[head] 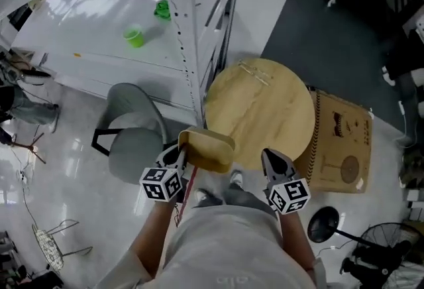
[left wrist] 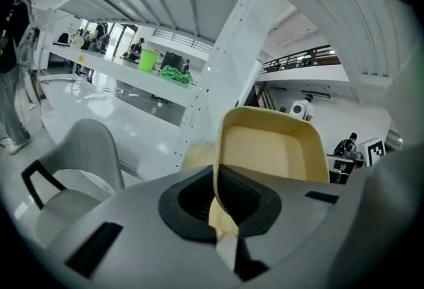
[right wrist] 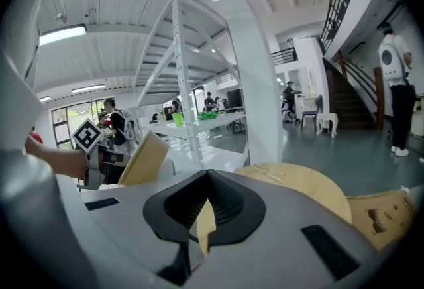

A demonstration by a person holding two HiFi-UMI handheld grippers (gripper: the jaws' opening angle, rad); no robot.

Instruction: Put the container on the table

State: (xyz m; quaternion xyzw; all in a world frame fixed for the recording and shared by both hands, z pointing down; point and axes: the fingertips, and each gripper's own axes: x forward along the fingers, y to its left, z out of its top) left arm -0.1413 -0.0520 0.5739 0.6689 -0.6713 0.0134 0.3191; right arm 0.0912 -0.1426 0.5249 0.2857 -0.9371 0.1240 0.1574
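The tan container [head: 207, 148] hangs at the near-left rim of the round wooden counter [head: 265, 109], its wall clenched in the left gripper's [head: 177, 156] jaws. The right gripper [head: 273, 163] holds nothing, jaws pressed together. A white shelving post [head: 182, 29] and a grey chair [head: 132, 142] crowd the left side. Only the left gripper view shows the container's inner floor [left wrist: 271, 148]; only the right gripper view shows a staircase [right wrist: 358, 95].

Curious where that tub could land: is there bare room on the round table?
Nearly the whole round table is bare; only thin pale sticks lie near its far rim. Its near edge, by the container, is free.
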